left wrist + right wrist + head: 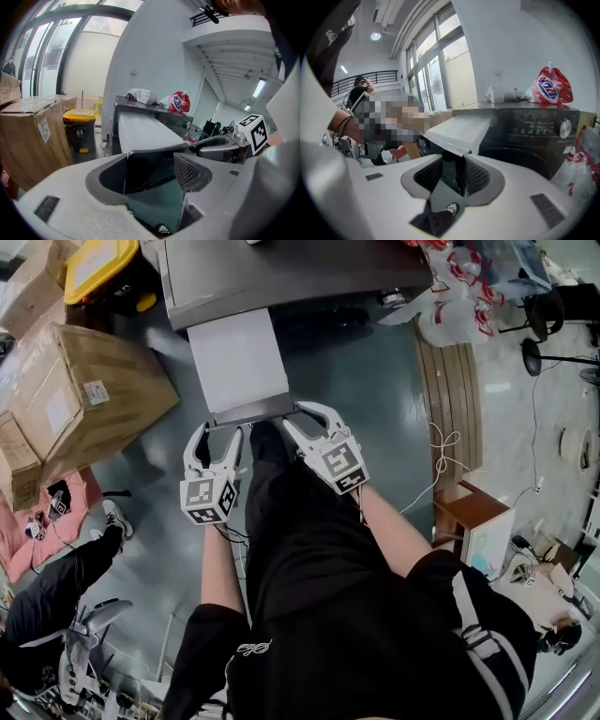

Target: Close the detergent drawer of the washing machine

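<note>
The dark washing machine (281, 273) has its long white detergent drawer (239, 357) pulled far out toward me, ending in a dark glossy front panel (251, 418). My left gripper (217, 434) is at the panel's left end. In the left gripper view its jaws stand wide, with the panel (150, 164) between them and a gap at the left jaw. My right gripper (307, 418) is at the panel's right end. In the right gripper view the thin panel (452, 173) fills the narrow space between both ribbed pads (478, 176).
Cardboard boxes (84, 395) and a yellow-lidded bin (98, 263) stand left of the machine. A seated person's legs (56, 587) are at the lower left. A wooden stool (469, 512) and cables lie to the right. Plastic bags (459, 287) and a red detergent pouch (551, 86) sit by the machine.
</note>
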The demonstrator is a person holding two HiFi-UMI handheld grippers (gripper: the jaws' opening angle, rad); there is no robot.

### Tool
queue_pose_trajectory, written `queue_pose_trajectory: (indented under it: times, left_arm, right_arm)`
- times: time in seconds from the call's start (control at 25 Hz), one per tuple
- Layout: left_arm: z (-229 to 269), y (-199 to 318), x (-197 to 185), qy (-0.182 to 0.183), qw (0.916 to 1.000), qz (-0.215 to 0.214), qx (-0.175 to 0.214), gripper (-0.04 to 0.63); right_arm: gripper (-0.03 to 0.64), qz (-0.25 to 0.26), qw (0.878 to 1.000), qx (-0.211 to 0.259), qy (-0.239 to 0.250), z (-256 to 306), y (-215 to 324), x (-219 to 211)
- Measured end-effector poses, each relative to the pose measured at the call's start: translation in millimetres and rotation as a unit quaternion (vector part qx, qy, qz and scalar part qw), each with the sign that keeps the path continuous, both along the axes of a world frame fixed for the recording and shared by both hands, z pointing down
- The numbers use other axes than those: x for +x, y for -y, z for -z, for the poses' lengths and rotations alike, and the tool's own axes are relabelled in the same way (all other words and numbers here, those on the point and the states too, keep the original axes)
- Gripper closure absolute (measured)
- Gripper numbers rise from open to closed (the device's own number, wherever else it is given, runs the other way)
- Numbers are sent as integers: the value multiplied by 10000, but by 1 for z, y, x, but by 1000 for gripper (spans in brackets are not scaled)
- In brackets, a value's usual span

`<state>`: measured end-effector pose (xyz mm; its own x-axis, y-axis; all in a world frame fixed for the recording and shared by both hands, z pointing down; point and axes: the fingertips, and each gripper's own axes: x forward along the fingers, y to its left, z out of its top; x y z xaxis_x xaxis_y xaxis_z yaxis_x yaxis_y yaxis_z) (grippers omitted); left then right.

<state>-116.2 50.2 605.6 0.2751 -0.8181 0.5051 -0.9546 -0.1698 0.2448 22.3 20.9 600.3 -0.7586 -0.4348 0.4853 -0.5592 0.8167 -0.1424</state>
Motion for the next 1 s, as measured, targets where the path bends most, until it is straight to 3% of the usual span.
queue_pose_trajectory:
  times: [1.0]
  left_arm:
    - [2,19,-4,-39,9999,43,-92,282]
  right_arm:
    - [469,-99,9999,-5,-49,4,20,-5]
